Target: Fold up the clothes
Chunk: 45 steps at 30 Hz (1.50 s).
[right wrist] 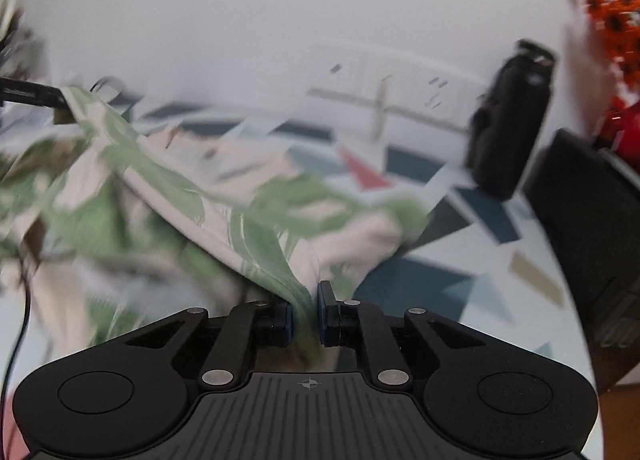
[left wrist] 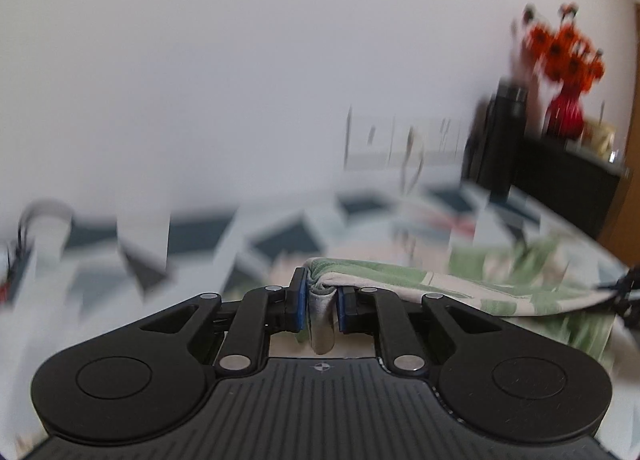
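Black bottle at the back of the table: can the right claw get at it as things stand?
Probably not yet. The right claw is shut on the green-patterned garment, so it is occupied. The path to the black bottle over the tablecloth looks free otherwise.

We see open patterned tabletop [right wrist: 460, 292] to the right of the green-and-cream garment [right wrist: 180, 196], which fills the near left and is stretched between us. Far right, a black bottle [right wrist: 508, 124], a dark box [right wrist: 592, 212] and a red vase of orange flowers [left wrist: 566, 72] block the way. A thin black cable [right wrist: 20, 332] hangs at the near left edge.
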{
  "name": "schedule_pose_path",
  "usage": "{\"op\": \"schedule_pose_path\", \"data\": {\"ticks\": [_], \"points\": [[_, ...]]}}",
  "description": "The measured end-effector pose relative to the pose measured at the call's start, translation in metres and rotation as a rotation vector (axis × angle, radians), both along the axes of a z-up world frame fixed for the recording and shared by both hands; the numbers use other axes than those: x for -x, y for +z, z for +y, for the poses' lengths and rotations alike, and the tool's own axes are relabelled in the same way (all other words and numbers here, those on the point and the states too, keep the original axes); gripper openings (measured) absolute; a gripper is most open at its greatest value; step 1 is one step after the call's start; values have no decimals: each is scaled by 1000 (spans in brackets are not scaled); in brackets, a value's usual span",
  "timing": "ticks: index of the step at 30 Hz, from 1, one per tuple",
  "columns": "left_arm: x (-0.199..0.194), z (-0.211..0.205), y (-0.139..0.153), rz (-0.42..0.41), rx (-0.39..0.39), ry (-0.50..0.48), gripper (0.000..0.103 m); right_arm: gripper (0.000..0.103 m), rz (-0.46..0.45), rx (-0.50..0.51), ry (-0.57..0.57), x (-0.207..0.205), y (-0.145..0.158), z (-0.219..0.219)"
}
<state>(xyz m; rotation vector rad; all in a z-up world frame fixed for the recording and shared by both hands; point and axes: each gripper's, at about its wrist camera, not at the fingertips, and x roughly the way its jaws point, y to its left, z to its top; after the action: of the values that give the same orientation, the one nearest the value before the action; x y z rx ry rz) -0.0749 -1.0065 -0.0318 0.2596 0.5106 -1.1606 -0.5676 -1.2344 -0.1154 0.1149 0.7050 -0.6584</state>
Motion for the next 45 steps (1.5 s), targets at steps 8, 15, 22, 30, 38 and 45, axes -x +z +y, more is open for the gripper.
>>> {"op": "schedule_pose_path", "data": {"ticks": [8,15,22,30,38,45], "points": [[3,32,-36,173,-108,-125,20,22,52,-47,24,8,0,7],[-23,62,-17,362,15,-176,59,46,-85,-39,9,32,37,-5],[-62,43,-7,450,104,-109,67,55,-279,-126,-92,40,49,-53],[-77,-33,-45,550,-63,-33,56,49,-209,-229,-226,-1,9,-118],[-65,-30,-12,404,36,-40,6,3,-348,-211,-254,8,15,-129],[-65,-38,18,226,150,16,6,2,-407,-78,-307,-10,21,-141]]}}
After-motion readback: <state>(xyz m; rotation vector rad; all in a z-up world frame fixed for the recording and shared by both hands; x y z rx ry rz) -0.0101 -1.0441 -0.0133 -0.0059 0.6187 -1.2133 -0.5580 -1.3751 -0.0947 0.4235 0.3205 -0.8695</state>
